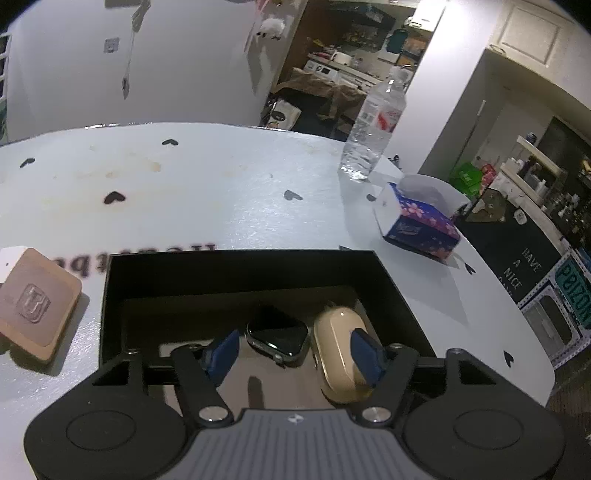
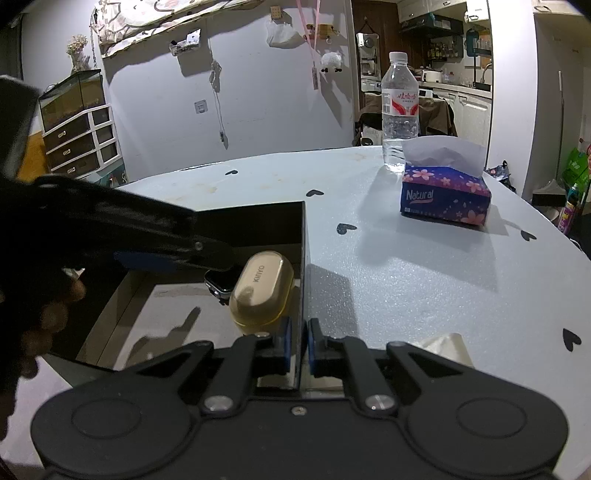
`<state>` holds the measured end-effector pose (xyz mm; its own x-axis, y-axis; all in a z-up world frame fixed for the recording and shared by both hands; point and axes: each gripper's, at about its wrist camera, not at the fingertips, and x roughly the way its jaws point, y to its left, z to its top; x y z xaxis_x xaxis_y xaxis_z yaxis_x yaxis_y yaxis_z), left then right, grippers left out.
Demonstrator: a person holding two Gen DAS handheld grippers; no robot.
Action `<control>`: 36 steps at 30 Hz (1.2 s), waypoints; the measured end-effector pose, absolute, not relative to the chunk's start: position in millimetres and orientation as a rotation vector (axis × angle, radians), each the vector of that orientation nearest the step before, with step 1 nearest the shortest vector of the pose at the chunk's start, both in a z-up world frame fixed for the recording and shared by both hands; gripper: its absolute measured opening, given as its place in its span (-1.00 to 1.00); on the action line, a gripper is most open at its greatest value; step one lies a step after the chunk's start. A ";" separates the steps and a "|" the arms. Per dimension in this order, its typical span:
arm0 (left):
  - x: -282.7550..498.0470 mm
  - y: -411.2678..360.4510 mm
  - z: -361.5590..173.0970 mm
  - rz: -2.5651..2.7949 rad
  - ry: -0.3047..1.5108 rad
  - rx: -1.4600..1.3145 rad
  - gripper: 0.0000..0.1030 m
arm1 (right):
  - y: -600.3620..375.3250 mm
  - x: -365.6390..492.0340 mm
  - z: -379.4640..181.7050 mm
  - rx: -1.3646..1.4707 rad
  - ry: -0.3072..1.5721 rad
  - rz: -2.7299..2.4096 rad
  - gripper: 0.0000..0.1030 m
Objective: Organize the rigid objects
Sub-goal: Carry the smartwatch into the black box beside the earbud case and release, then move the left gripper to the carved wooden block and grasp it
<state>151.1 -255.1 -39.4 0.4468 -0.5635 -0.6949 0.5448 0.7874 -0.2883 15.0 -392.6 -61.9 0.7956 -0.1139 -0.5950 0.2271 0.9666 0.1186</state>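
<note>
My left gripper [image 1: 295, 350] is spread wide, holding nothing, fingers dipped inside the black box [image 1: 236, 266]. My right gripper [image 2: 297, 345] is clamped on the box's right wall [image 2: 303, 258], near end. Inside the box, two items: one smartwatch [image 1: 277, 338] and one beige earbud case [image 1: 341, 354], touching, case on the right. Outside on the table [image 1: 207, 206]: one wooden coaster [image 1: 35, 306] left of the box, one tissue box [image 2: 445, 197] and one water bottle [image 2: 399, 110] far right.

It was a home: kitchen w/ cabinets [image 2: 443, 11] behind, drawer unit [image 2: 79, 142], tissue box [image 2: 445, 194] & water bottle [image 2: 400, 110] on the counter [image 2: 406, 277].
</note>
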 end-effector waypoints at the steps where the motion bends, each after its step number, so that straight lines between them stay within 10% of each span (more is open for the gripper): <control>1: 147.4 -252.7 -37.4 -0.687 0.862 -0.019 0.48 | -392.6 15.0 -61.8 0.188 0.625 -0.184 -0.82; 11: 111.1 -223.8 -15.0 -0.695 0.755 0.030 0.97 | -392.4 15.7 -62.6 0.188 0.627 -0.188 -0.82; 36: 117.3 -49.5 -21.9 -0.390 0.663 -0.043 1.00 | -391.6 17.0 -62.3 0.176 0.628 -0.197 -0.81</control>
<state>117.3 -49.5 -21.9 0.7182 -0.3661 -0.5917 0.3391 0.9267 -0.1619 17.0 -391.6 -62.3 0.7916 -0.1295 -0.5971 0.2355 0.9664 0.1027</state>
